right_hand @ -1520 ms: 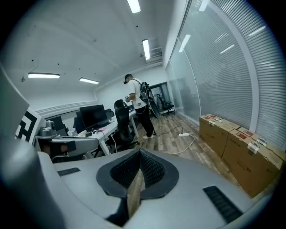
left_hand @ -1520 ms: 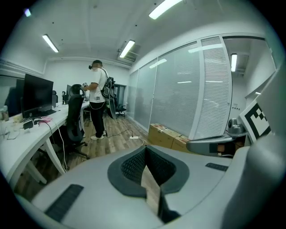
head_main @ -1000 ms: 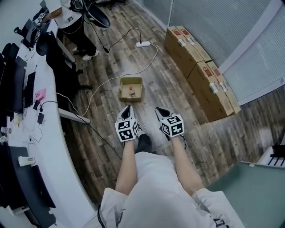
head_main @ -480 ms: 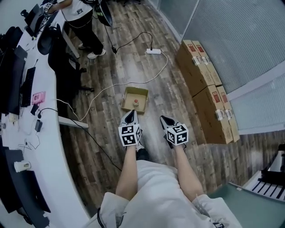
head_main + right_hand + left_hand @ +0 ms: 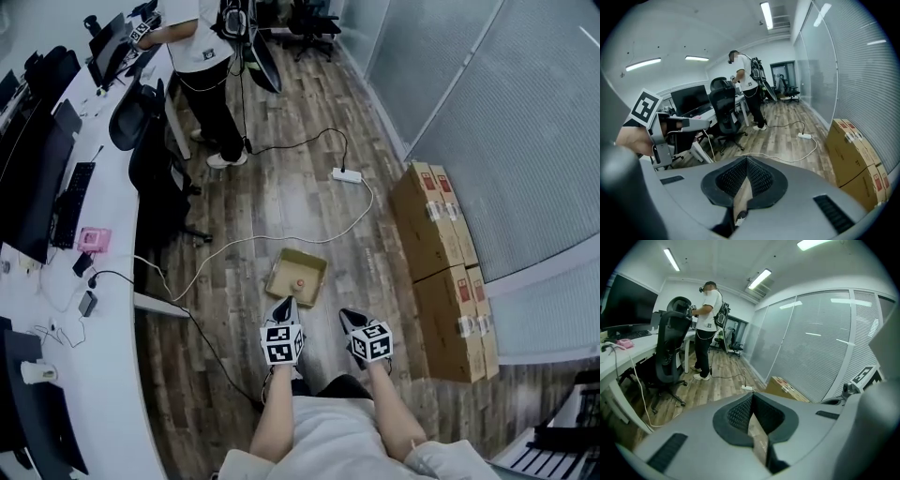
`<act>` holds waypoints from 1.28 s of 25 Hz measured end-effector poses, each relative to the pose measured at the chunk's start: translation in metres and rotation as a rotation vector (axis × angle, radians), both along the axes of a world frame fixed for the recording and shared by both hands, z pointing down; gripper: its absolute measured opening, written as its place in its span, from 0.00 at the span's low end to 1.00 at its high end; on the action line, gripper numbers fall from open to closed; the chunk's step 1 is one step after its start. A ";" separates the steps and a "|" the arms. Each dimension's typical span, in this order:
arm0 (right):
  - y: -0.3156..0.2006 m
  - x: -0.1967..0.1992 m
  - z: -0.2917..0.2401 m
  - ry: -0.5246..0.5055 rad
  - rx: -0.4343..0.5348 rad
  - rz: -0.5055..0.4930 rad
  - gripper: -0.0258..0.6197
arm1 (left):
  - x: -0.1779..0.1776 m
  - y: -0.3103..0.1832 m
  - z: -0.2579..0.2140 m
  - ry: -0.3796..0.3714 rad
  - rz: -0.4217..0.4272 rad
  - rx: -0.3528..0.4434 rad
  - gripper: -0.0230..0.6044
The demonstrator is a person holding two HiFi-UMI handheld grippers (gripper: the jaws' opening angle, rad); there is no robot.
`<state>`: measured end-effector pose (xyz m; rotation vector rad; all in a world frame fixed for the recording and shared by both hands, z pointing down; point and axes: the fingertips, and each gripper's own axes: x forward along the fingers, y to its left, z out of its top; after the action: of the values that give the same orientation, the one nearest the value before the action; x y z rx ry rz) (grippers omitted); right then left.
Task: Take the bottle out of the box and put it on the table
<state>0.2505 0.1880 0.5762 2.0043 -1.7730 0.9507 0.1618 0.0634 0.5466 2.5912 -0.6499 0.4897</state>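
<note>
A small open cardboard box (image 5: 285,271) lies on the wooden floor. Inside it stands a small bottle (image 5: 298,283) with a red cap. My left gripper (image 5: 286,303) is held just in front of the box's near edge, above the floor, with its jaws closed and nothing between them. My right gripper (image 5: 346,317) hovers to the right of the box, also shut and empty. In the left gripper view the left gripper (image 5: 751,397) shows its jaws meeting, with a strip of cardboard (image 5: 759,442) visible below the tips. The right gripper view shows the right gripper (image 5: 746,160) with its jaws together.
A long white desk (image 5: 108,375) with monitors and a keyboard (image 5: 72,203) runs along the left. An office chair (image 5: 155,164) and a standing person (image 5: 211,70) are further back. A white cable and power strip (image 5: 347,175) cross the floor. Stacked cartons (image 5: 441,262) line the glass wall at right.
Both grippers have travelled forward across the floor toward the box, which now lies right in front of them. Their jaws stay shut.
</note>
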 end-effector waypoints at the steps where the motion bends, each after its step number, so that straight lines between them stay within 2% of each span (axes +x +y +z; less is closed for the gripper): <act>1: -0.006 0.000 0.002 -0.005 -0.004 -0.006 0.10 | -0.002 -0.006 0.001 -0.003 -0.010 -0.003 0.06; 8: -0.063 0.007 0.008 -0.030 0.026 -0.091 0.10 | -0.004 -0.045 0.003 -0.032 -0.082 0.010 0.06; 16: -0.146 0.065 0.015 -0.004 0.036 -0.243 0.10 | 0.026 -0.090 0.002 -0.075 -0.191 0.052 0.06; 20: -0.187 0.088 0.018 -0.024 0.035 -0.292 0.10 | 0.039 -0.107 0.001 -0.110 -0.242 0.031 0.06; 27: -0.230 0.128 0.022 -0.007 0.011 -0.444 0.10 | 0.083 -0.126 0.006 -0.120 -0.336 -0.023 0.06; 32: -0.237 0.127 0.053 0.028 -0.060 -0.563 0.10 | 0.095 -0.117 0.029 -0.130 -0.370 -0.071 0.06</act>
<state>0.3772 -0.0487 0.6292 1.3467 -2.0921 0.7684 0.2571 -0.0538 0.5752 2.3120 -1.1071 0.5486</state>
